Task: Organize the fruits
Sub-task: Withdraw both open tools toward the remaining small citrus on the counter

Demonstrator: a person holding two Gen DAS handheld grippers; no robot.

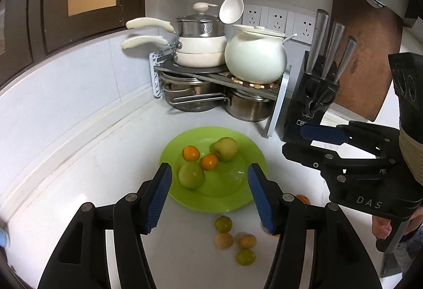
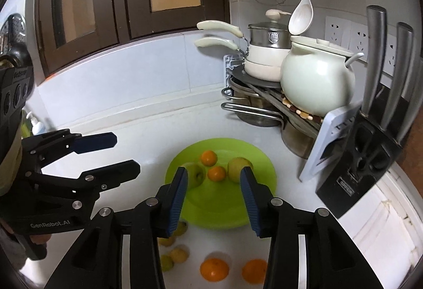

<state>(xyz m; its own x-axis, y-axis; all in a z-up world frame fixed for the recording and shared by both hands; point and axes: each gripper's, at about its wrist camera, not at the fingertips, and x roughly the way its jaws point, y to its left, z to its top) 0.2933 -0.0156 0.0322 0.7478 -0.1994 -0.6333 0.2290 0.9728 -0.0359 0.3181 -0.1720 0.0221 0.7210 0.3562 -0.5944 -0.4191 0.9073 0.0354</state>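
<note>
Above the near edge of the green plate (image 1: 253,156), I hold left gripper (image 1: 208,199) and right gripper (image 2: 214,199), jaws parted, empty. Two apples and two oranges are plated; next I'd reach for the loose fruits (image 1: 223,224) on the near bench (image 1: 105,156).

Green plate (image 2: 260,212) mid-frame: two apples, two oranges. Right gripper (image 2: 214,199) open, empty, below. Loose fruit on counter (image 2: 127,114).

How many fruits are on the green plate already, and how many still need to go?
Done: two apples and two oranges sit on the green plate. In hand: nothing; the left gripper and right gripper are open and empty. Left: four small yellow-green fruits and two oranges on the counter.
</note>
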